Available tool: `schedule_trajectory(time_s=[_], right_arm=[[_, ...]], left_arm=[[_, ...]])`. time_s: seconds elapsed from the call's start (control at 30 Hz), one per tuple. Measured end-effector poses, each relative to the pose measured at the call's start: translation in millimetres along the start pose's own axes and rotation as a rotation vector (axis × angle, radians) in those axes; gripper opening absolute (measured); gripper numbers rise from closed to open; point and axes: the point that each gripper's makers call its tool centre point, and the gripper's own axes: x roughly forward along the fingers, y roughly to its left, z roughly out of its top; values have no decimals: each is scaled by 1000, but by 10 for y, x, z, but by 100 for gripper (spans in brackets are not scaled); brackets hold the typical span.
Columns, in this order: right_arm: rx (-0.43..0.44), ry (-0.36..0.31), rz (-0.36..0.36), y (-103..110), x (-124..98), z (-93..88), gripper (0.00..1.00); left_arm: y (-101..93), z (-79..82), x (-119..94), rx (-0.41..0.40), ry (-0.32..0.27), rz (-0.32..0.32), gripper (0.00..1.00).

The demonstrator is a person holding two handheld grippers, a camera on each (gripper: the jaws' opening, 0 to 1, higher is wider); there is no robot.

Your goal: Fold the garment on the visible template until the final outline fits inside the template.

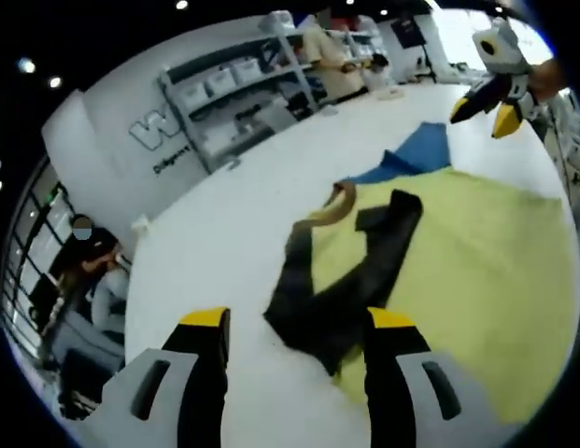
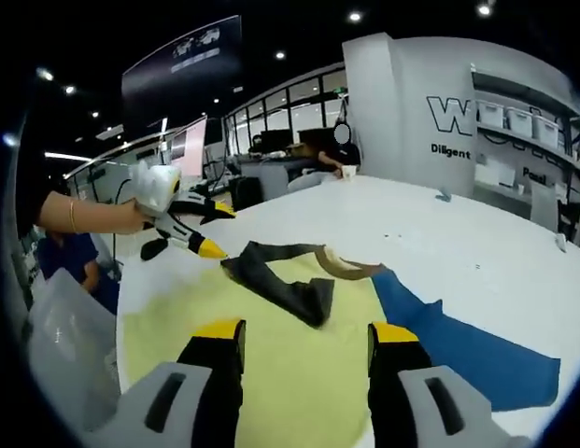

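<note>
Left gripper (image 1: pixel 297 350): 2 black jaws with yellow tips, grey housings behind, each with dark oval slot. Right gripper (image 2: pixel 306 359): same build, 2 black jaws, yellow caps, grey bodies with dark slots. In right gripper view, left gripper has white-grey body, black fingers, yellow tips; hand (image 2: pixel 131 217) on it wears thin bracelet at wrist.

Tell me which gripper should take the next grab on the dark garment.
Probably the left. The left gripper hangs open right over the near edge of the dark garment on the yellow template. The right gripper is open over bare yellow, farther from the cloth.
</note>
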Motion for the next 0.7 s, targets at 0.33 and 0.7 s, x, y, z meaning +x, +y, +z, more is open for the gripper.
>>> schedule_trajectory(time_s=[0.33,0.7], right_arm=[[-32,-39,56,70,477,290,43],[-21,73,23,-36,1074,105,29]], left_arm=[[405,-356,-6,-30,71,55,54],[379,-687,383,-38,176,2,45]])
